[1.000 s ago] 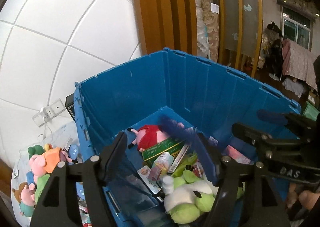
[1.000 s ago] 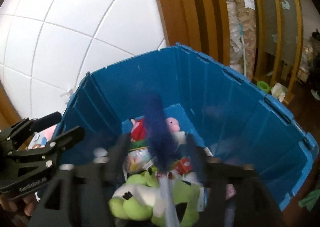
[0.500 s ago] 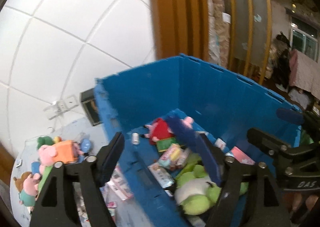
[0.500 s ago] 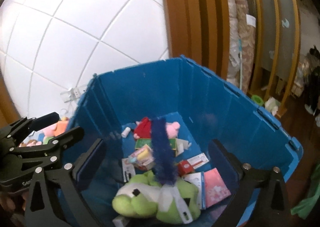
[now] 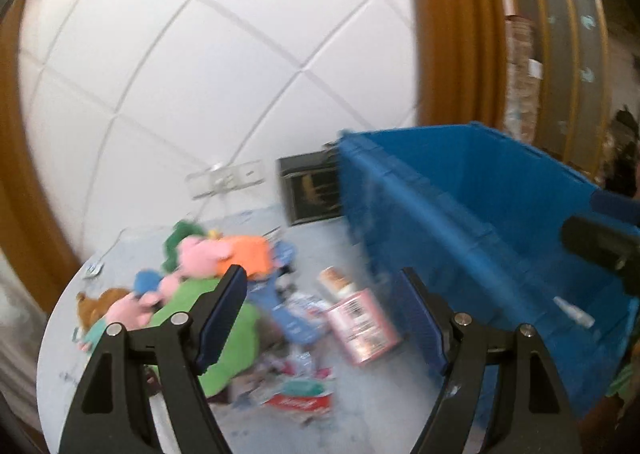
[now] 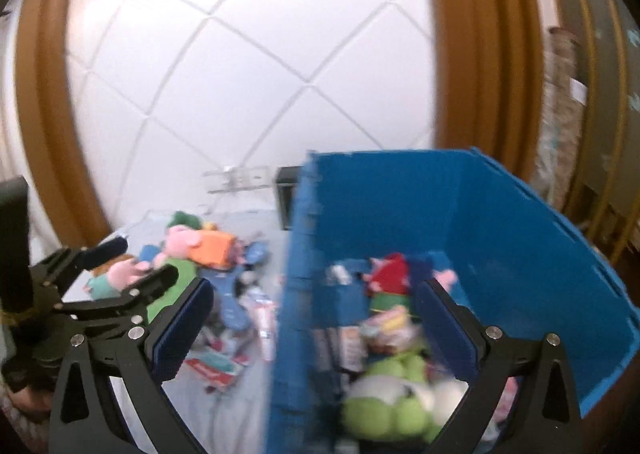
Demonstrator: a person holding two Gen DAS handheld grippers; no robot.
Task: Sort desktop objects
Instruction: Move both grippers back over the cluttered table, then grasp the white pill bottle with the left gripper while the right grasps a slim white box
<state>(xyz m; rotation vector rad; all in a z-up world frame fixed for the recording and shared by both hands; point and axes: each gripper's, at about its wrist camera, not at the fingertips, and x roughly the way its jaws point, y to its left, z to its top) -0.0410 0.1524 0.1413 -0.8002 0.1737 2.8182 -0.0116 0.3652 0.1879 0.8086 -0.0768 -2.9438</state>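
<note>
Through my left wrist camera, the left gripper (image 5: 320, 306) has its jaws standing apart with nothing between them. Beyond them on the pale table (image 5: 368, 406) I see a blurred heap of things to sort: a pink and orange plush (image 5: 224, 254), a green plush (image 5: 224, 334) under it, a pink box (image 5: 362, 320) and flat packets. The blue crate (image 5: 480, 238) stands to the right of the heap, touching the table's clutter at its near corner.

Through my right wrist camera, the right gripper (image 6: 316, 314) has its jaws spread wide and empty, straddling the blue crate's (image 6: 520, 238) left wall. Inside the crate lie a green and white plush (image 6: 392, 410), a red and pink plush (image 6: 392, 278) and small packets. The left gripper (image 6: 116, 274) shows at the left edge, over the table (image 6: 224, 414).
</note>
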